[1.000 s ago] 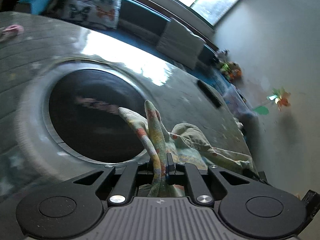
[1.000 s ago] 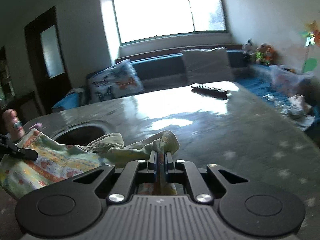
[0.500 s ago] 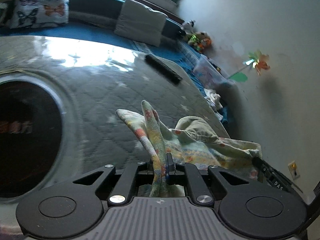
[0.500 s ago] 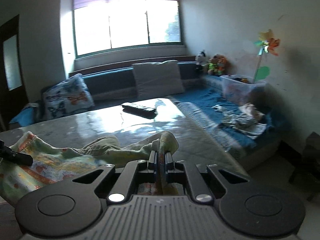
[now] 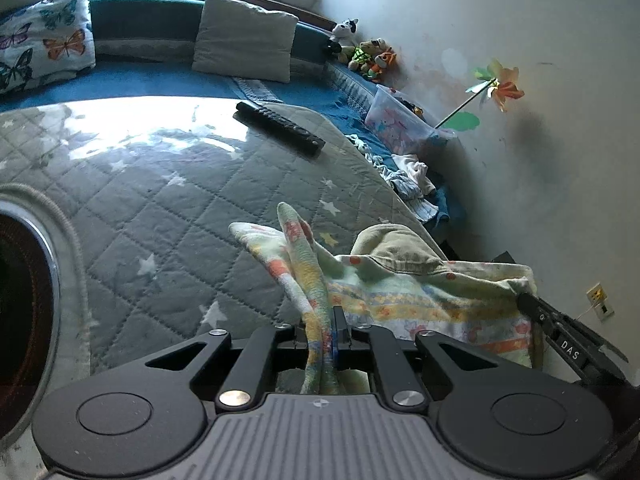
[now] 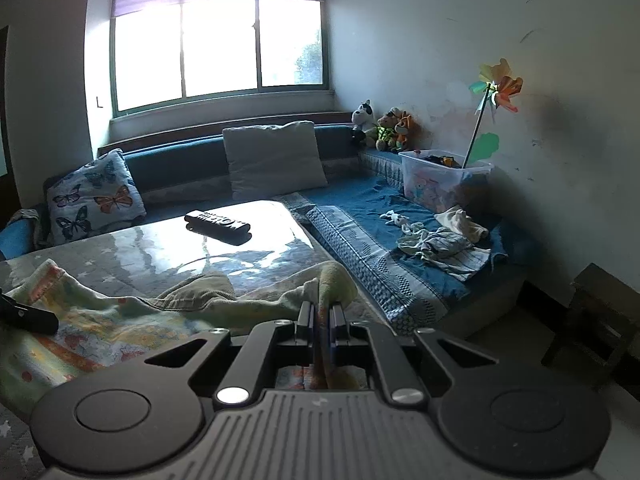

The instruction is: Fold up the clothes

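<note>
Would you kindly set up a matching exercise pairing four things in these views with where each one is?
Things:
1. remote control
2. patterned garment
3. stuffed toys
4. pinwheel

Places:
A. standing in the clear plastic bin
B. lying on the quilted table cover
C. in the sofa's corner
D. clamped in both grippers

Pairs: 1-B, 2-D, 3-C, 4-A

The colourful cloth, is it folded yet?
Not yet. Both the left gripper and the right gripper are shut on the colourful cloth, holding it rumpled over the quilted table. No neat fold shows, so the folding is left.
</note>
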